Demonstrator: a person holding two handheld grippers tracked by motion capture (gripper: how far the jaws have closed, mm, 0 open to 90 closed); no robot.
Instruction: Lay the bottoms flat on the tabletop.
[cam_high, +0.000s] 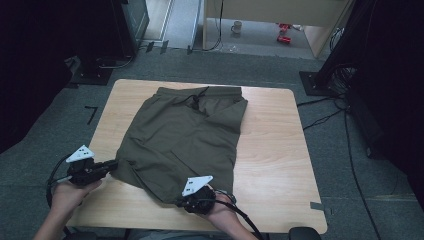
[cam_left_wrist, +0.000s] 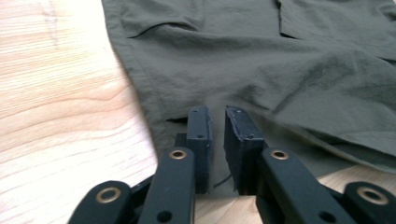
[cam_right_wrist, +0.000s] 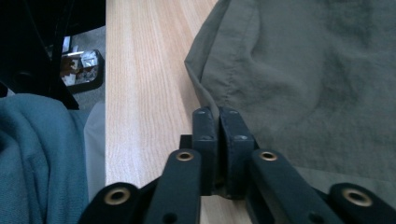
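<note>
Olive-green, thin woven fabric makes up the pair of drawstring shorts lying flat on the light wooden table with rounded corners, waistband at the far side and leg hems toward the person. In the left gripper view the shorts spread ahead of and to the right of the jaws, with bare wood to their left; the left gripper has its two black jaws standing a narrow slit apart, a fold of the hem lying between them, though whether they actually pinch it I cannot tell. In the right gripper view the shorts fill the space ahead and to the right of the jaws, a rounded hem corner just beyond their tips, and the table runs off to the left. The right gripper has its jaws pressed together with the cloth edge caught at them. From above, the left gripper meets the near-left hem and the right gripper the near hem corner, each held in a hand.
</note>
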